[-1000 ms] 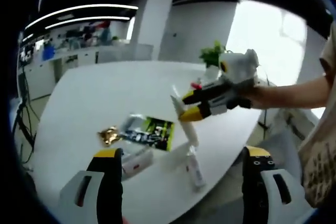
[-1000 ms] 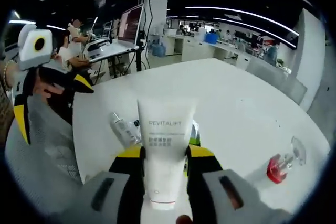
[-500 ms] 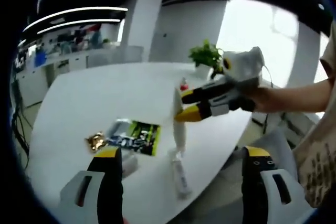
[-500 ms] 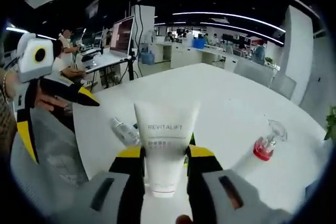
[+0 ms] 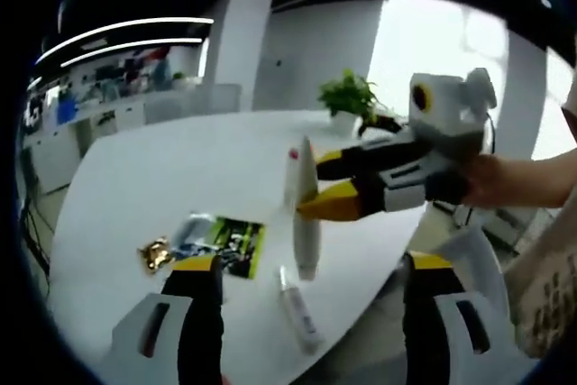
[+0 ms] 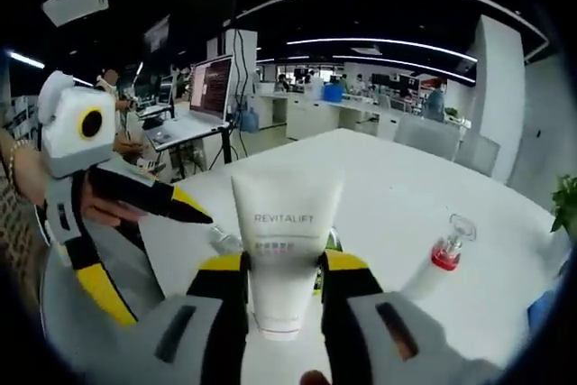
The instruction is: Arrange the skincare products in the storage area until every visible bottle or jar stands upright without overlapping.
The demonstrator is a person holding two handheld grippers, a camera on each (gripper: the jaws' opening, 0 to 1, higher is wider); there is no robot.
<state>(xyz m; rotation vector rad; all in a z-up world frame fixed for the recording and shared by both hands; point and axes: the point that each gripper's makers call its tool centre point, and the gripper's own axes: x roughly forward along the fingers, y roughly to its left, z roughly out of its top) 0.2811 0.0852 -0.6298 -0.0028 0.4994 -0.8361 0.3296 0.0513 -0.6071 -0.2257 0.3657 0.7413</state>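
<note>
Right gripper [image 6: 281, 270]: clamped on the white tube [image 6: 286, 254] (marked REVITALIFT), held above the table [image 6: 397, 196].
Left gripper [image 5: 302, 270]: jaws wide, holding nothing.
Red bottle [image 6: 444, 252]: upright.

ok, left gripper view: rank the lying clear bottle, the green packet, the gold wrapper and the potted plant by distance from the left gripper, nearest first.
1. Clear bottle, lying between the jaws of the left gripper.
2. Green packet, flat, just beyond the left jaw; gold wrapper beside it, farther left, too close to call.
3. Potted plant, far table edge, behind the right gripper.
</note>
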